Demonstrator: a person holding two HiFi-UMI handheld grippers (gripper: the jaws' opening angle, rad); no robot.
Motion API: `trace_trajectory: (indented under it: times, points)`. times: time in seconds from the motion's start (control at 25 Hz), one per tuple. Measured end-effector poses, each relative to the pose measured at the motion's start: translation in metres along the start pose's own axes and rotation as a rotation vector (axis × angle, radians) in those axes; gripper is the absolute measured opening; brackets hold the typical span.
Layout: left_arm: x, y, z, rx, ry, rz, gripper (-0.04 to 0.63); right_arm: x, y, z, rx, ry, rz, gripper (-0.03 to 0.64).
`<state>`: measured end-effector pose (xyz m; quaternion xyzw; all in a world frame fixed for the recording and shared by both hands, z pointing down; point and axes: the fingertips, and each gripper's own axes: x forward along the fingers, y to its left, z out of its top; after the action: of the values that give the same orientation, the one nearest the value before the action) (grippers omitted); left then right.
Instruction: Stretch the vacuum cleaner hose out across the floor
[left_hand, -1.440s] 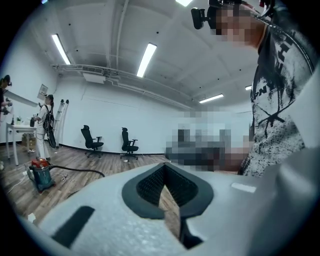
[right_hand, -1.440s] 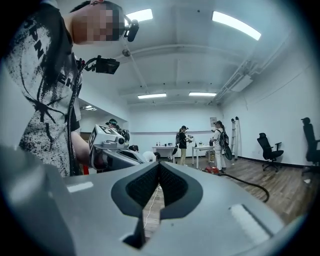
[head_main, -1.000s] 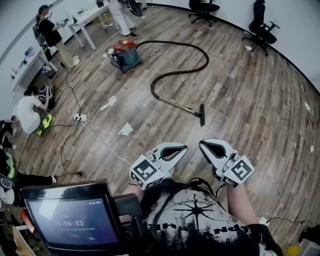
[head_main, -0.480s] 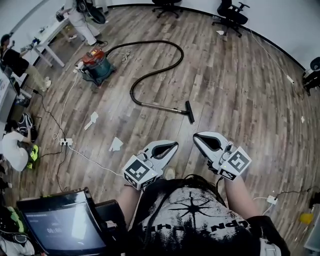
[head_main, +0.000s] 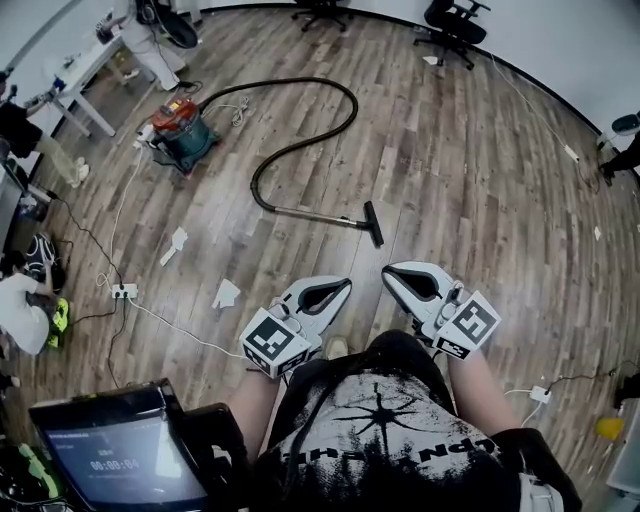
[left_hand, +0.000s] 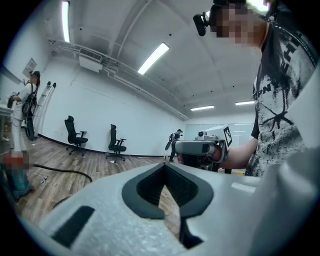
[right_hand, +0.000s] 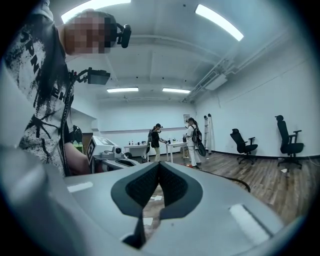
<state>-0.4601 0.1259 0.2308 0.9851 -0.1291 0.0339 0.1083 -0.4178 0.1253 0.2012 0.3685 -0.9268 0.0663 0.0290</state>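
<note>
- Hose work had not begun: the black flexible hose (head_main: 352, 108) lay in a loose S-curve on the pale wood-plank floor (head_main: 480, 170). It ran from the red-and-teal drum-shaped vacuum canister (head_main: 182, 128), looped away from it, then doubled back.
- Past the curve, a straight dark wand (head_main: 310, 212) ended in a flat black floor head (head_main: 373, 224), well apart from the canister and on the side nearer the person.
- The white plastic left gripper (head_main: 340, 288) and the white plastic right gripper (head_main: 392, 273) were held about level and side by side. They were farther from the canister than any part of the hose and touched none of it.
- Both pairs of jaws were closed tip to tip with nothing between them. Each gripper's own view showed only floor through the dark-lined gap behind the tips.
- Compared with a second before, the canister and hose sat farther toward the left of the head view. The floor head lay a little closer to the grippers, and the hose had kept its shape.
- That suggested the person was walking up to the wand end. The stretch itself was judged still to come, and the jaws would need to open first.
- Two white paper scraps (head_main: 226, 293) and a white power strip (head_main: 124, 291) lay on the person's side of the canister.
</note>
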Motion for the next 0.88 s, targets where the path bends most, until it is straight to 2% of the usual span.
trace_trajectory:
  times: [0.24,0.48,0.72,0.88]
  points:
    - [0.012,0.016,0.003,0.015,0.016,0.023,0.002,0.010,-0.024,0.006,-0.031,0.014,0.033,0.005]
    - [0.047,0.047,0.002,0.011,0.045,0.080,0.003,0.023,-0.082,0.011,-0.034,-0.020,0.080,0.005]
    - [0.100,0.086,0.020,0.025,0.066,0.162,0.002,0.040,-0.146,0.032,-0.019,-0.042,0.205,0.005]
    - [0.129,0.115,0.048,0.012,0.013,0.259,0.003,0.053,-0.177,0.047,-0.044,-0.019,0.299,0.005]
